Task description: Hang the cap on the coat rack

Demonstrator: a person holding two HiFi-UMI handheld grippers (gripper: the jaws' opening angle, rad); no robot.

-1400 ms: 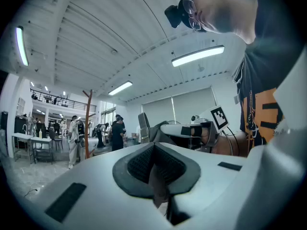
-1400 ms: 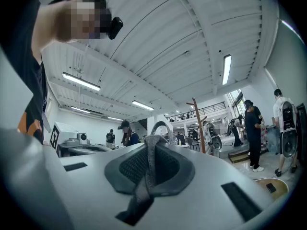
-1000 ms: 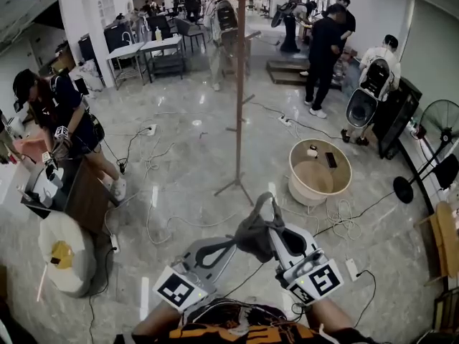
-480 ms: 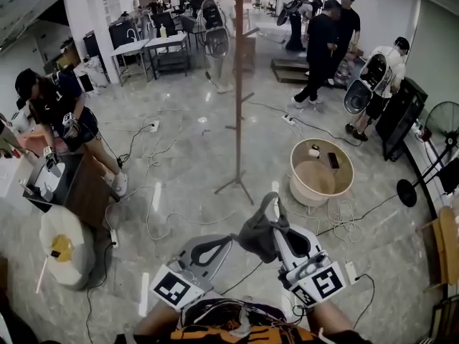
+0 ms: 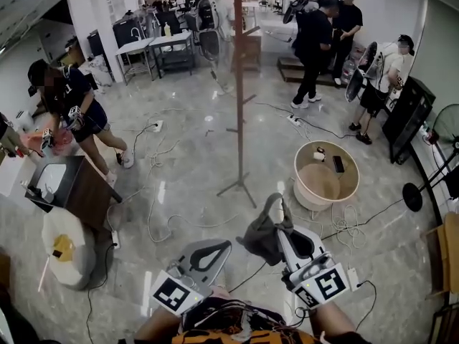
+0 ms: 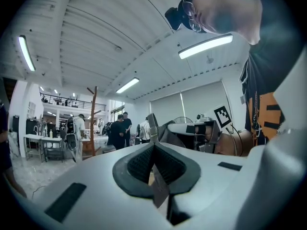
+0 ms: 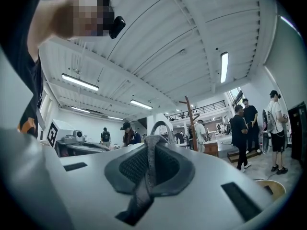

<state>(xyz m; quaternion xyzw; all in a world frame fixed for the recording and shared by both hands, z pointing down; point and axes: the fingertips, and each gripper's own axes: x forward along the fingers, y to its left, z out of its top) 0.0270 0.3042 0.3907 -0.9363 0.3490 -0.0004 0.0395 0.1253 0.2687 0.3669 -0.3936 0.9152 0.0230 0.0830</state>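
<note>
Head view, right gripper (image 5: 278, 224): fingers clamped on the grey cap (image 5: 259, 239), tips aimed toward 11 o'clock.
Head view, cap: bunched at the fingertips, held in the air over the floor (image 5: 179, 163); strap loop standing up at 12 o'clock of the bundle; well apart from the rack, not hung on it.
Head view, left gripper (image 5: 226, 244): at 9 o'clock of the cap, just beside it; fingers closed tip to tip; contact with the cap not clear.
Head view, coat rack (image 5: 239, 84): upright wooden pole on splayed feet, at 12 o'clock from both grippers.
Head view, round tub (image 5: 319, 183): on the floor at 3 o'clock of the rack's feet.
Head view, cables (image 5: 154, 213): looped over the floor at 9 o'clock of the rack's feet.
Left gripper view, fingers: shut together along one seam; right gripper with the cap at 1 o'clock; rack far off at 10 o'clock.
Right gripper view, fingers: pressed on a strip of grey cap fabric running down the seam; strap loop arching over the tips at 12 o'clock; rack beyond at 1 o'clock.
</note>
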